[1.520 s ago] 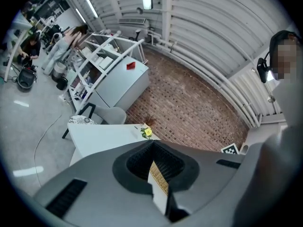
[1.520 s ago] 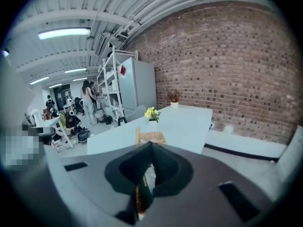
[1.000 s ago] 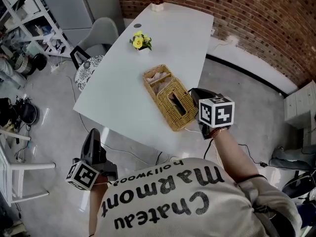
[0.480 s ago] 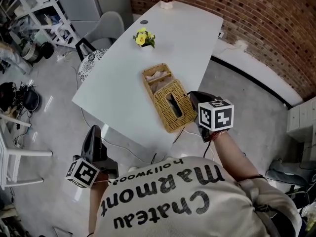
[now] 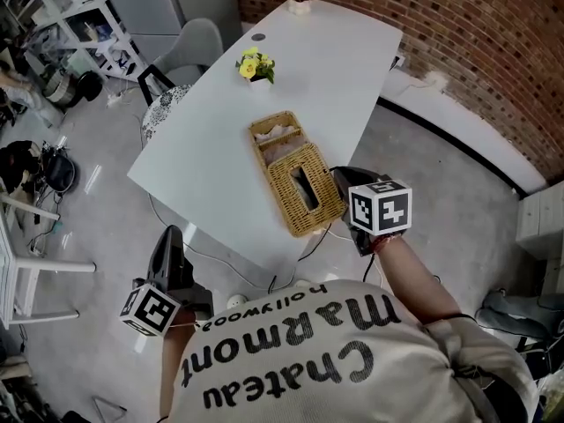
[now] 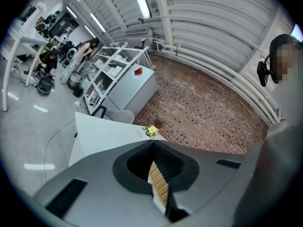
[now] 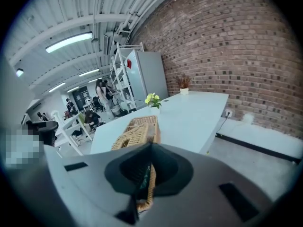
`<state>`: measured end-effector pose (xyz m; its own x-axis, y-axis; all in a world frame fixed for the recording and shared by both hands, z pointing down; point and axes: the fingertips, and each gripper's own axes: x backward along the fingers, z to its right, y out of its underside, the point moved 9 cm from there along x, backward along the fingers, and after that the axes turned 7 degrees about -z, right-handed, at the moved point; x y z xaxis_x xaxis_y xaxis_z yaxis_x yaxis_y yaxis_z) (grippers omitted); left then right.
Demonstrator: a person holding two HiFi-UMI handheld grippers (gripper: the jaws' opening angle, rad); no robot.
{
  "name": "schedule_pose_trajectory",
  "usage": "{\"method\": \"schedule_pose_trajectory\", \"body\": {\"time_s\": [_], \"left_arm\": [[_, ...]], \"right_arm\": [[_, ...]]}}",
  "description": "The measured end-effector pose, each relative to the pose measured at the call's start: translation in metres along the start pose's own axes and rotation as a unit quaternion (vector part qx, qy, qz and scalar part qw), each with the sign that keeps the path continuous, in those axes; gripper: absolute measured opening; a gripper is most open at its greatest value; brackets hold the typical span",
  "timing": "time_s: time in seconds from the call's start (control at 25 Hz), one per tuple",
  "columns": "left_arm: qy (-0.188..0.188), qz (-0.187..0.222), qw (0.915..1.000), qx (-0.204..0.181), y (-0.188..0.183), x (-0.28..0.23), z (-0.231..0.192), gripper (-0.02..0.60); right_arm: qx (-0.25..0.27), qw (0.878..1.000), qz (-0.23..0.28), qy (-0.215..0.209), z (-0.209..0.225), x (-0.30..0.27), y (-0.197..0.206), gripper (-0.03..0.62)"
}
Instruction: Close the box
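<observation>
A wicker box point(image 5: 275, 137) stands open on the white table point(image 5: 211, 148), with pale tissue showing inside. Its slotted wicker lid point(image 5: 302, 189) hangs out toward the table's near edge. My right gripper point(image 5: 338, 181) is at the lid's near right corner, shut on the lid's braided rim point(image 7: 142, 200), which shows between the jaws in the right gripper view. My left gripper point(image 5: 169, 247) hangs low at the left, off the table and short of its edge. It is shut with nothing held, and it points toward the box point(image 6: 158, 186).
A small pot of yellow flowers point(image 5: 255, 64) stands beyond the box, with a dried plant pot point(image 5: 300, 5) at the table's far end. A grey chair point(image 5: 196, 47) sits at the table's left side. Cables run over the floor below the near edge, and a brick wall point(image 5: 476, 51) is at the right.
The view has shifted a little, so the box and table sit slightly lower and further left. My right gripper stays at the lid's corner. The left gripper has barely moved.
</observation>
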<state>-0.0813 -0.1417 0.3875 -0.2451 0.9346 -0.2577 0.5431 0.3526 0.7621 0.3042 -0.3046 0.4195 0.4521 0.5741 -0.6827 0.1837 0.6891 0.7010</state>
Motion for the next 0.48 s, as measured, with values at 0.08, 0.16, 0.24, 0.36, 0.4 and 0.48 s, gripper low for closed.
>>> {"method": "schedule_pose_trajectory", "body": {"time_s": [0.08, 0.16, 0.24, 0.36, 0.4, 0.48], "left_arm": [[-0.006, -0.002, 1.0, 0.001, 0.002, 0.0, 0.005, 0.002], [-0.008, -0.001, 1.0, 0.001, 0.004, 0.0, 0.009, 0.002], [-0.009, 0.0, 1.0, 0.0, 0.008, 0.0, 0.011, 0.002], [-0.011, 0.003, 0.9999, -0.004, 0.009, 0.001, 0.016, 0.002], [-0.012, 0.005, 0.9999, -0.006, 0.009, 0.002, 0.018, 0.002], [-0.016, 0.008, 0.9998, -0.009, 0.011, 0.005, 0.02, 0.002]], "right_arm": [[-0.001, 1.0, -0.002, -0.005, 0.002, -0.001, 0.002, 0.014], [-0.001, 1.0, -0.004, -0.009, 0.004, -0.002, 0.004, 0.014], [-0.001, 1.0, -0.007, -0.014, 0.006, -0.004, 0.008, 0.014], [-0.001, 1.0, -0.013, -0.019, 0.009, -0.007, 0.013, 0.014], [-0.002, 1.0, -0.015, -0.02, 0.011, -0.008, 0.014, 0.014], [-0.003, 1.0, -0.019, -0.02, 0.014, -0.011, 0.016, 0.014]]}}
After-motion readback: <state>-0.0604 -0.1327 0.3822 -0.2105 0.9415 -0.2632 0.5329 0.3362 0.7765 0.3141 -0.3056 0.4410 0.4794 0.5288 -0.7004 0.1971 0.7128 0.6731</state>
